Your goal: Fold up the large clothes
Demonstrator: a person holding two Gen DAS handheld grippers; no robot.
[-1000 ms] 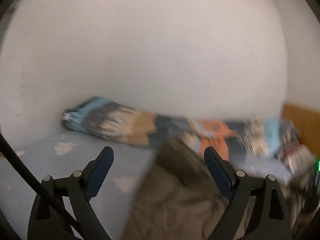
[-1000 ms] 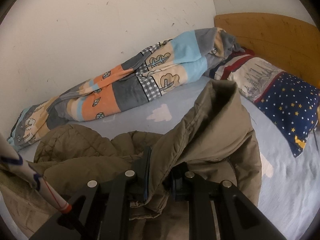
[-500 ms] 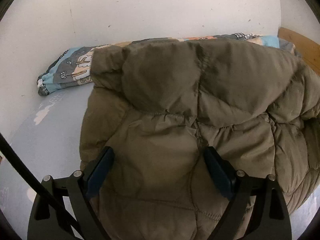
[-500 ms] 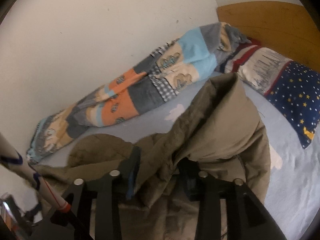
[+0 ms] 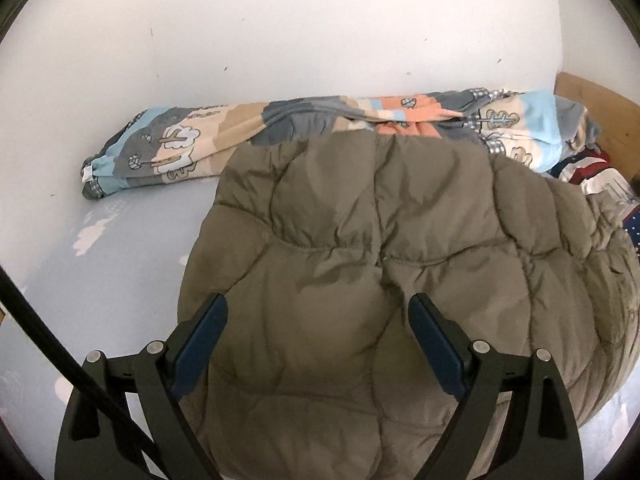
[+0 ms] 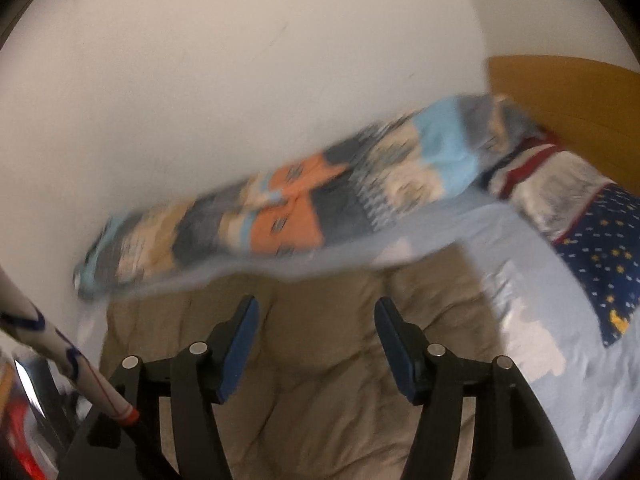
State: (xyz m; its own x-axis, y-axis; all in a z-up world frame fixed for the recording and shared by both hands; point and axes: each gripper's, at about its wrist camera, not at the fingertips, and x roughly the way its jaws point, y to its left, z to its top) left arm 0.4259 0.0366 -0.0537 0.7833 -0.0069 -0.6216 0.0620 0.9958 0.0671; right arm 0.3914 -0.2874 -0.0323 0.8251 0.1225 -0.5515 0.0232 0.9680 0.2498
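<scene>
Two grippers hang over one olive-green quilted puffer jacket (image 5: 400,280) on the pale blue bed sheet (image 5: 120,280).
Left gripper (image 5: 318,312) gapes wide, empty — right gripper (image 6: 316,316) has just been opening, nothing pinched. Jacket lies directly beneath both, spreading left to right; neither looks clearly nearer.

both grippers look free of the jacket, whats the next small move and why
Probably bring the left gripper down to pinch the olive puffer jacket at its near-left edge. It lies spread on the bed, and the right gripper, whose fingers have just been opening, holds nothing.
</scene>
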